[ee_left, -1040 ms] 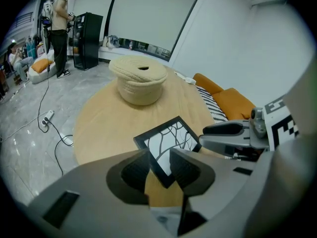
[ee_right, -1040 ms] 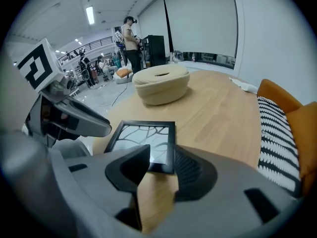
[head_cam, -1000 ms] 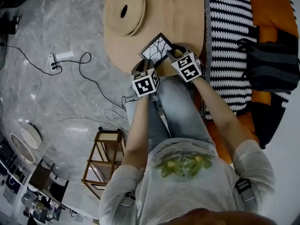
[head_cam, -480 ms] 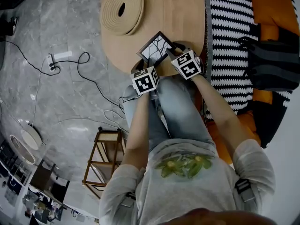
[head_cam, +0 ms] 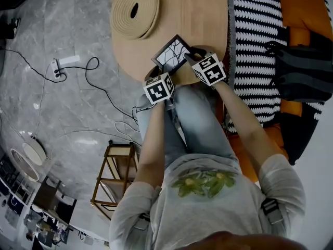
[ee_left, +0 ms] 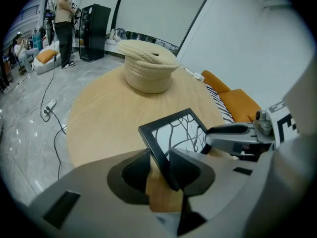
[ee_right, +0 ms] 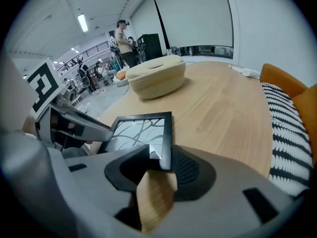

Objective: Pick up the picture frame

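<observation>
- Round wooden table (head_cam: 203,14): placed as half a second before, far side cut off at the top edge.
- Woven basket (head_cam: 136,12): unmoved, well apart from the frame.
- Picture frame (head_cam: 171,53): by the table's near edge, barely shifted; impossible to tell whether lifted clear of the wood.
- Left gripper (ee_left: 161,168): clamped on the frame's side bar.
- Right gripper (ee_right: 159,165): clamped on a frame corner, partly covering it.
</observation>
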A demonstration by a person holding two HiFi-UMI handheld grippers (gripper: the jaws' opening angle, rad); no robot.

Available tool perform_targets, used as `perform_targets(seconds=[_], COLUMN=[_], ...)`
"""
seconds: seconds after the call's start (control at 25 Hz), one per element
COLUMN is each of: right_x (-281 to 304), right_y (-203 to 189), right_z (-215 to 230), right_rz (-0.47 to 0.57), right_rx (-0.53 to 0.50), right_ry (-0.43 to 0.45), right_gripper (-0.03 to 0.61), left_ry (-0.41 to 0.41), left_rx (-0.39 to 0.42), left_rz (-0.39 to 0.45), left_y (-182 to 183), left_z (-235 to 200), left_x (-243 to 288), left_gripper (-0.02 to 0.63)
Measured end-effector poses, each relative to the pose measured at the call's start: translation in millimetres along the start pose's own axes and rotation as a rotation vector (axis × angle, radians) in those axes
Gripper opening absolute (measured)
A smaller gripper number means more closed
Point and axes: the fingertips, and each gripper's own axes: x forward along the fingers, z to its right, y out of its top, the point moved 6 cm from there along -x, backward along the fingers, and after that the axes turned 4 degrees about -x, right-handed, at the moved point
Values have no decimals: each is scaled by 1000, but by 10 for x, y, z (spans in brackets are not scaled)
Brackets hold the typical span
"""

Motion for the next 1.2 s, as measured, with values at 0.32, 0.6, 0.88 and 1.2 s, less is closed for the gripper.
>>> perform_targets(seconds=[0.32,0.6,0.88,1.2], right_x=[4,-81,-195,-552], right_y=[-22,-16,110,367], right_z=[17,17,-49,-107], right_rz=[-3,-1,-8,-1], right_rx=[-1,10,17,17], right_ry=[-18,-41,-50,-61], right_gripper=[123,67,66,66], left_ry=[13,22,21,18], left_rx=[3,18,11,16], left_rz=[30,22,20,29], left_y=[-16,44,171,347], left_z=[-2,1,14,178], left_x=[1,-59,-233,-589], left_gripper=[121,109,100,100])
